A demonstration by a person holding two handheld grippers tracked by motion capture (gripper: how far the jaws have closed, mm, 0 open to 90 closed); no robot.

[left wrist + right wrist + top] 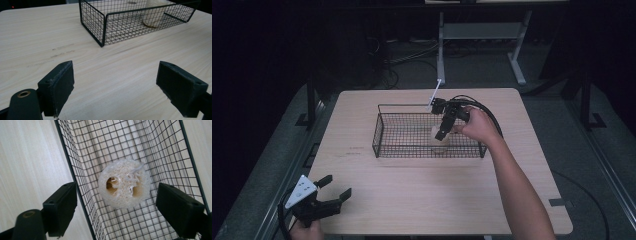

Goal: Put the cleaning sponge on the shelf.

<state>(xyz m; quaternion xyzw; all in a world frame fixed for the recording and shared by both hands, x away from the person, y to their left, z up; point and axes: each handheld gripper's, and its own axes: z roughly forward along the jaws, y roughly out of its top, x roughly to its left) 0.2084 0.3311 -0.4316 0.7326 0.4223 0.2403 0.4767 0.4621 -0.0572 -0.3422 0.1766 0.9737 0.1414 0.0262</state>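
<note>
No readable text, label, brand, number or sign, faint illegible marks on the wooden table (352, 151)

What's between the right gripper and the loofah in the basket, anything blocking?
Nothing visible. The right gripper hangs above the loofah with its jaws apart, one on each side and not touching it. The loofah stands on end on the floor of the wire basket, whose top is open. One jaw sits over the basket's long rim, which stands beside the loofah, not above it.
</note>
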